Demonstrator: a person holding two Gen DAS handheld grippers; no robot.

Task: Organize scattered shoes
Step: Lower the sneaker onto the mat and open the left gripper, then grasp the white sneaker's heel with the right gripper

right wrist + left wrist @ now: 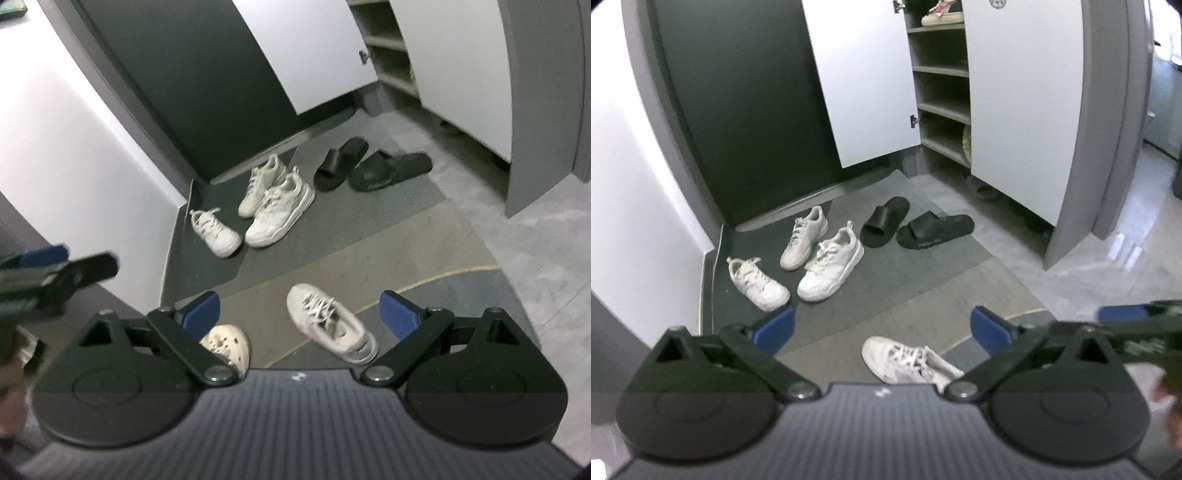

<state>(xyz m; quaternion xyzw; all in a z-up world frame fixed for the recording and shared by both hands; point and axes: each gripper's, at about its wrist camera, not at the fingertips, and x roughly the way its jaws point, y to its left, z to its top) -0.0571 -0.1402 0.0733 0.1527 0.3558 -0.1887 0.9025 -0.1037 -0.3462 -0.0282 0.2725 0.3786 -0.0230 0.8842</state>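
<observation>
- Both tongs stood wide apart with nothing between their blue pads – the left gripper and the right gripper each hovered over an entryway floor, pointing down at a slant.
- A lone white sneaker lay nearest, at 6 o'clock on the mat, its toe turned away from the others.
- Three more white sneakers clustered at 10 o'clock near the wall; two black slides sat at 12 o'clock, just before the open shoe cabinet.
- A cream clog showed only from the right wrist, half hidden behind that gripper's left finger.
- Judged risks: the soft sneaker could fold or slip if pinched by its laces or collar – a grip across the sole looked safer.
- The two grippers hung close together, so reaching for the same shoe could make them collide.
- The cabinet doors stood ajar, and a carried shoe might knock one.
</observation>
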